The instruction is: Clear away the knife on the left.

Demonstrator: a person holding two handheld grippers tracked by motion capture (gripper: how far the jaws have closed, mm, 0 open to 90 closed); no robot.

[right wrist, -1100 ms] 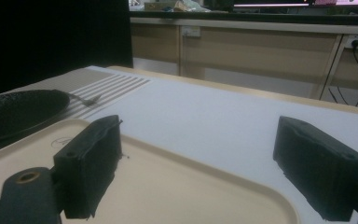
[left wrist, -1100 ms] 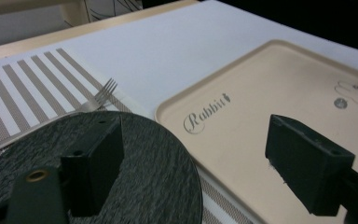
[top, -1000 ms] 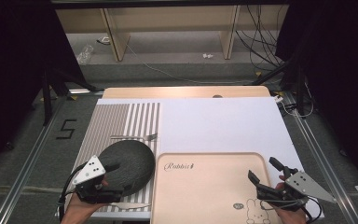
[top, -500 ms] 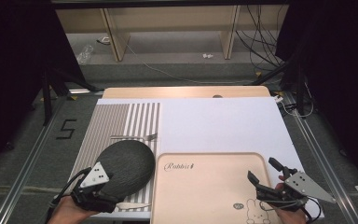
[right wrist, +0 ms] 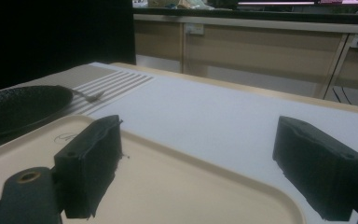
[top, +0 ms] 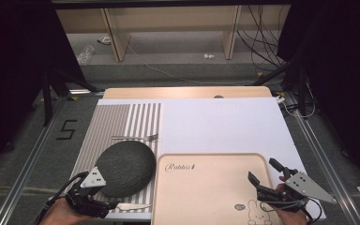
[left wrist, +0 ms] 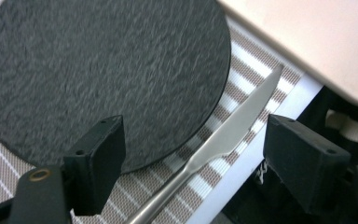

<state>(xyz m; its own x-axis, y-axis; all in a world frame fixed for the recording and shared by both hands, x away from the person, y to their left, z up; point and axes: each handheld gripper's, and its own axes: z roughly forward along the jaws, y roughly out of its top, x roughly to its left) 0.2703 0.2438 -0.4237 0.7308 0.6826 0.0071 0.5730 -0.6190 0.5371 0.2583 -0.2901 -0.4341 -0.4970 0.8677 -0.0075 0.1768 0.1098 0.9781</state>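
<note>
Left gripper (top: 104,205) sat at the table's 7 o'clock corner, jaws spread wide and grasping nothing. In the left gripper view the left gripper (left wrist: 193,168) straddled a knife (left wrist: 223,140): one jaw over the near rim of the plate (left wrist: 102,74), the other past the mat's edge, off the table side. Knife lay flat on the striped mat (left wrist: 242,109), blade pointing toward 1 o'clock in that view, beside the plate rim; can't tell whether it touched either jaw.

High view: dark round plate (top: 124,168) rested on the mat (top: 122,122) at 8 o'clock of the table, just beside the tray's left edge. Knife (top: 133,206) lay at the plate's 6 o'clock on the mat's near edge. Fork (top: 136,138) lay on the mat at the plate's 12 o'clock, tines toward 3 o'clock.

Beige tray (top: 206,187) with "Rabbit" lettering and a bunny print sat at 6 o'clock on the white sheet (top: 220,124).

Right gripper (top: 263,172) was at 5 o'clock, over the tray's right edge, jaws released and wide, gripping nothing. Right gripper view: right gripper (right wrist: 198,161) low above the tray (right wrist: 177,186), plate (right wrist: 18,109) and fork (right wrist: 91,97) off at 10 o'clock.
</note>
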